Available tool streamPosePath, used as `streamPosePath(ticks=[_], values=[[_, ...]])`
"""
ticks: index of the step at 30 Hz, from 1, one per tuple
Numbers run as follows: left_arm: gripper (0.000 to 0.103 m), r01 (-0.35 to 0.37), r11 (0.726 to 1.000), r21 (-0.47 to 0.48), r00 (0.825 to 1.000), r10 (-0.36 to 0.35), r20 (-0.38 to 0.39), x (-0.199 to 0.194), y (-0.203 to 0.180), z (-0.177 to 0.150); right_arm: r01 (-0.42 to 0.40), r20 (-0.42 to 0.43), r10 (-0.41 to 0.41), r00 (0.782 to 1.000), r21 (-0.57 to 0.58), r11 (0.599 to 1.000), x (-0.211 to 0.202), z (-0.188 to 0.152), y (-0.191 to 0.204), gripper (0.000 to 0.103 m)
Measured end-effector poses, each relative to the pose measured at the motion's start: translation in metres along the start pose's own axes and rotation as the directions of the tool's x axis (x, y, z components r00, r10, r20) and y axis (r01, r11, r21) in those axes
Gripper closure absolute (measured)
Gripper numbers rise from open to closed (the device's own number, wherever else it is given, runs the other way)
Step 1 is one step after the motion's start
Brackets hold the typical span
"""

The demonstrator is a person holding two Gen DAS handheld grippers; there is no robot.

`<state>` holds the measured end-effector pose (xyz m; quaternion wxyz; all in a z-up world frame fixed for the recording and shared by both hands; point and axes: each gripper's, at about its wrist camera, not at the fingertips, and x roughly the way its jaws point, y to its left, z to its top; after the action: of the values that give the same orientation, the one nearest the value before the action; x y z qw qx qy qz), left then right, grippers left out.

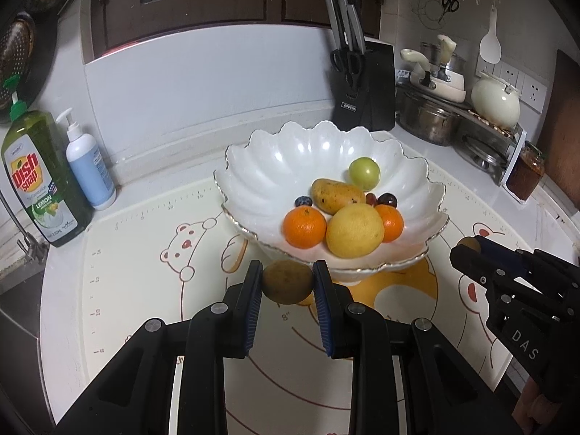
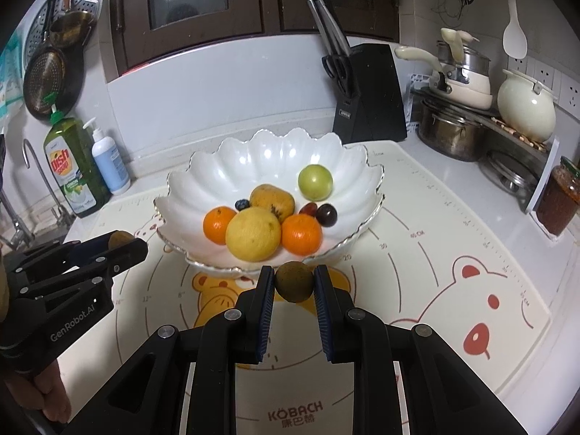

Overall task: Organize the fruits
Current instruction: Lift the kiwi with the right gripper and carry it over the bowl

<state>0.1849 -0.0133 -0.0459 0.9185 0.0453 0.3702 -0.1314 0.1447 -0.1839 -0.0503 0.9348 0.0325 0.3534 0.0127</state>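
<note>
My left gripper [image 1: 288, 281] is shut on a brown kiwi [image 1: 288, 282], held just in front of the white scalloped bowl [image 1: 275, 156]. My right gripper [image 2: 293, 282] is shut on a smaller brown-green round fruit [image 2: 294, 281], also just before the bowl [image 2: 232, 159]. Inside the bowl lie a yellow lemon [image 1: 354, 230], two oranges [image 1: 304, 226], a mango [image 1: 337, 195], a green round fruit [image 1: 364, 173], a blueberry [image 1: 303, 201] and dark grapes [image 1: 386, 200]. Each gripper shows at the edge of the other's view, the right one [image 1: 465, 250] and the left one [image 2: 125, 243], both holding fruit.
A cartoon-bear baking mat [image 2: 453, 253] covers the counter. A dish soap bottle [image 1: 38, 177] and pump bottle [image 1: 88, 166] stand at left beside the sink tap [image 2: 32, 166]. A black knife block [image 1: 364, 87], pots [image 1: 431, 116], a cream kettle [image 2: 525, 108] and a jar [image 2: 560, 203] stand behind and right.
</note>
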Motion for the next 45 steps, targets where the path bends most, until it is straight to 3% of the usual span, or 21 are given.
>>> streamPosePath(ticks=[26, 45], values=[[0.075, 0.014, 1.000, 0.000, 1.000, -0.014, 0.017, 0.028, -0.001, 0.042, 0.026, 0.044, -0.026, 0.999, -0.001, 1.000, 0.020, 0.046, -0.018, 0.080], [0.075, -0.002, 1.000, -0.018, 1.000, 0.002, 0.008, 0.074, -0.001, 0.076, 0.057, 0.025, -0.058, 0.998, 0.033, 0.998, 0.069, 0.078, -0.039, 0.080]])
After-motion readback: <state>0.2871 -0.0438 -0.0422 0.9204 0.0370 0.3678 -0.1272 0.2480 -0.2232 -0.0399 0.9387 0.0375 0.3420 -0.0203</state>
